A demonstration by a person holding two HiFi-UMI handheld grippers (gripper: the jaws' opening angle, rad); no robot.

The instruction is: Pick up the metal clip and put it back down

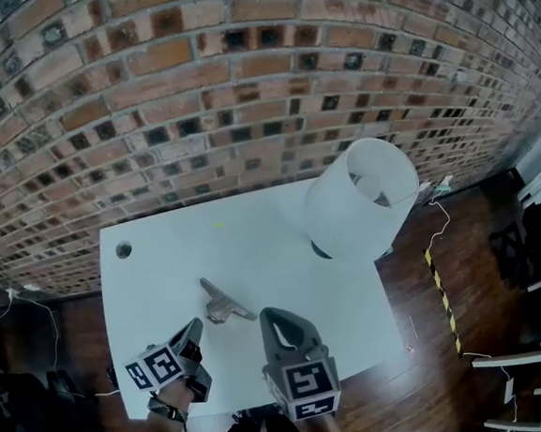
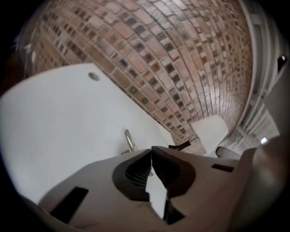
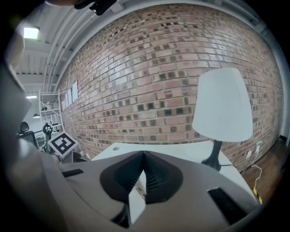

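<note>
The metal clip [image 1: 224, 306] lies flat on the white table [image 1: 255, 249], near its front middle, one long arm pointing back-left. In the head view my left gripper [image 1: 197, 325] sits just front-left of the clip, close to it but apart. In the left gripper view its jaws [image 2: 151, 151] meet at the tips with nothing between them, and the clip [image 2: 129, 140] shows just beyond them. My right gripper [image 1: 268, 314] is just right of the clip, off the table surface. In the right gripper view [image 3: 144, 154] the tips meet and hold nothing.
A lamp with a white shade [image 1: 363, 197] stands at the table's back right corner. A round cable hole [image 1: 123, 250] is at the back left. A brick wall [image 1: 240, 81] runs behind the table. Dark chairs [image 1: 535, 225] and a striped floor strip [image 1: 439, 290] are at the right.
</note>
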